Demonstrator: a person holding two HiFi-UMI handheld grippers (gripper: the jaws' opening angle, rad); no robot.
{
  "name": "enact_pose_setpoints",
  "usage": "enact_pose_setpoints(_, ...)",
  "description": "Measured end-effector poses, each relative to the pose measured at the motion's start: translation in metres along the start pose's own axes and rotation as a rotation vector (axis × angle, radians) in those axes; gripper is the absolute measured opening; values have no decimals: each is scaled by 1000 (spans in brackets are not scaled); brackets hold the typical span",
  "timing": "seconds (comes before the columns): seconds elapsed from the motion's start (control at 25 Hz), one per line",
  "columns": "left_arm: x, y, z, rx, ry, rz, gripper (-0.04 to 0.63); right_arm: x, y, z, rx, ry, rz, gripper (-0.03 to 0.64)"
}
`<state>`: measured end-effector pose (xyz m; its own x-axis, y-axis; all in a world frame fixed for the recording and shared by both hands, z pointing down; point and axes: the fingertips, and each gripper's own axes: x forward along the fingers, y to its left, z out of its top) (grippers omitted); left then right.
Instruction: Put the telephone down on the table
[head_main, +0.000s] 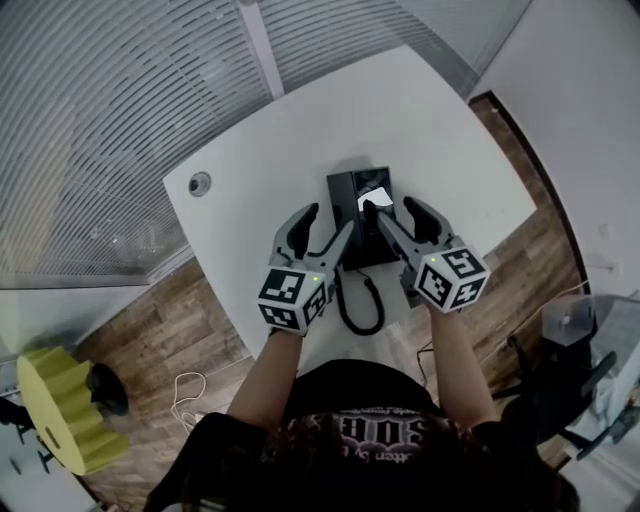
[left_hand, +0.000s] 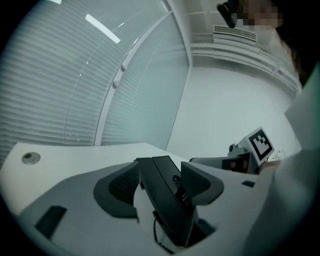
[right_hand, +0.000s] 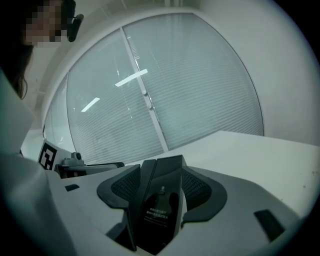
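Note:
The black telephone (head_main: 352, 230) is low over the white table (head_main: 440, 130), with its small screen lit and its black cord (head_main: 360, 308) curling toward the near edge. I cannot tell whether its base rests on the table. My left gripper (head_main: 330, 220) straddles the phone's left edge. In the left gripper view the telephone (left_hand: 167, 200) stands between wide jaws, with a gap at the left pad (left_hand: 117, 190), so this gripper (left_hand: 160, 182) is open. My right gripper (head_main: 390, 205) is at the phone's right edge. There both pads flank and touch the telephone (right_hand: 160, 215), and the gripper (right_hand: 160, 187) is shut on it.
A round metal grommet (head_main: 200, 183) sits near the table's left corner. Window blinds (head_main: 110, 110) run behind the table. A yellow foam object (head_main: 55, 410) lies on the wooden floor at left. Dark chair parts (head_main: 575, 345) stand at right.

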<state>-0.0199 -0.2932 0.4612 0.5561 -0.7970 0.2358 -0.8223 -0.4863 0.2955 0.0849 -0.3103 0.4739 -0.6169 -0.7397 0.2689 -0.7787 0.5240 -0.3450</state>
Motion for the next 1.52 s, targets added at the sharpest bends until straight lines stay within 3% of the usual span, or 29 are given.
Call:
enact_pose_setpoints(0.24,-22,-29,25,81,-65,-2,221,-26,29,31,-83,-78,33,231)
enact_pose_setpoints(0.48,-52,-49,45,169,-119,44,111,-63,55,58,-159,-178,35,112)
enact_pose_setpoints(0.68,-76,-73,62,241,-178,75,34,-91,73,69,-208,-237,43,69)
enact_pose_setpoints(1.04,-114,-100,72,308,-230,134,3,-130,101,74,-254,-293,73,52)
enact_pose_setpoints(1.52,-146,-122,61,304,-244,164,3,-169,120,65,-297,-316,56,40)
